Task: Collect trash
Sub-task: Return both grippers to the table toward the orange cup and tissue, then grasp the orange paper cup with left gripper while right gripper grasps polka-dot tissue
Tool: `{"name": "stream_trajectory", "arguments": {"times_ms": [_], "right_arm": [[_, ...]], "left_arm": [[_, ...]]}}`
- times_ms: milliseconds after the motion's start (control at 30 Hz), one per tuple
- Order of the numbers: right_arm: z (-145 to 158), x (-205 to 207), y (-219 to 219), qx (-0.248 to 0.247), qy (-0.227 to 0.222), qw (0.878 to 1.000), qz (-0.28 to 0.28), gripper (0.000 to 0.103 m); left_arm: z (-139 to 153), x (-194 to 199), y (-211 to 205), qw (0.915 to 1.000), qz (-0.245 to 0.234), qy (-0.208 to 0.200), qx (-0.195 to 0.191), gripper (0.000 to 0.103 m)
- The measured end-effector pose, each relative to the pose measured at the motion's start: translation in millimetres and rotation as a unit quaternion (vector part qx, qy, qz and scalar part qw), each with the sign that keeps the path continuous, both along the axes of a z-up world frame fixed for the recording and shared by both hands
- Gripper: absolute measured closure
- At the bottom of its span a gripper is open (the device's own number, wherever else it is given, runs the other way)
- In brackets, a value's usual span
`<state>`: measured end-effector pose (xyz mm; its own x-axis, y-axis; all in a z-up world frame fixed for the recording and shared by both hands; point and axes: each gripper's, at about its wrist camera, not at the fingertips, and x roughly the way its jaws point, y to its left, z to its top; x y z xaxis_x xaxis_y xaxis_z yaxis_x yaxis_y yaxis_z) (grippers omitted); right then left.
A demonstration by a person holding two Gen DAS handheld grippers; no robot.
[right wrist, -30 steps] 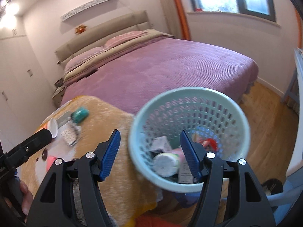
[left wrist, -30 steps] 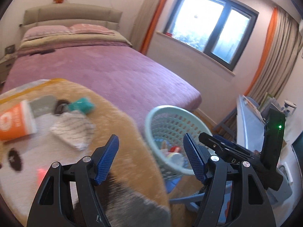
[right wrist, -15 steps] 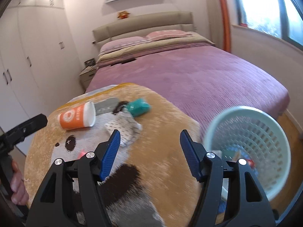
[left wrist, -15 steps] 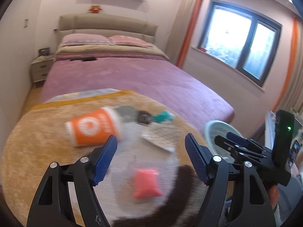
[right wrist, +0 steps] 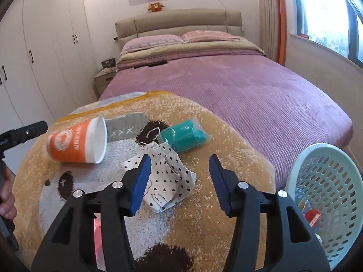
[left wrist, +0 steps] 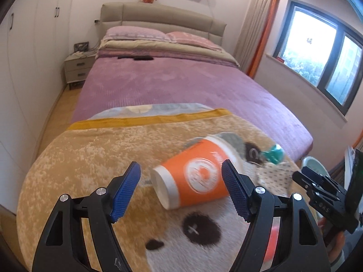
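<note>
An orange paper cup (left wrist: 195, 176) lies on its side on the tan plush blanket (left wrist: 95, 158). My left gripper (left wrist: 180, 165) hovers open just in front of the cup, one finger on each side, pads not touching it. My right gripper (right wrist: 179, 158) is open above a white crumpled paper with black hearts (right wrist: 168, 176); its jaws are closing and the pads stand clear of the paper. A teal packet (right wrist: 183, 136) lies just beyond the paper, with the cup (right wrist: 77, 142) to the left. A pink packet (right wrist: 97, 226) shows partly behind the right gripper's left finger.
A pale green slotted basket (right wrist: 329, 195) holding trash stands off the blanket's right edge. The purple bed (right wrist: 249, 86) stretches behind, with a nightstand (left wrist: 77, 70) and wardrobes on the left. A hand (right wrist: 6, 199) holds the left gripper at the frame's left edge.
Both views have swung left, away from the basket and onto the blanket. The cup now sits between my left fingers. My right jaws stand narrower than before.
</note>
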<state>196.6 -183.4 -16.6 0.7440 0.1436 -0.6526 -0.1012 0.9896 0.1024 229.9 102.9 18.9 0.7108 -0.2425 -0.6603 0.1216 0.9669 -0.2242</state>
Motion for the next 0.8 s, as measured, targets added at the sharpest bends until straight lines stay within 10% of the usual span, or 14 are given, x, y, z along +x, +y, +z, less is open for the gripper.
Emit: {"name": "stream_trajectory", "arguments": {"times_ms": [333, 433, 800], "right_arm": [[-20.0, 17.7, 14.8, -0.036, 0.048, 0.998, 0.011, 0.054], [-23.2, 19.0, 13.6, -0.024, 0.057, 0.998, 0.021, 0.082], [-11.7, -3.9, 20.6, -0.023, 0.019, 0.998, 0.057, 0.085]], "left_arm": [[-27.7, 38.6, -4.5, 0.9982, -0.037, 0.036, -0.031, 0.029], [-27.1, 31.8, -11.4, 0.9988, -0.04, 0.026, -0.015, 0.032], [-30.3, -22.9, -35.7, 0.9862, -0.156, 0.055, -0.009, 0.028]]}}
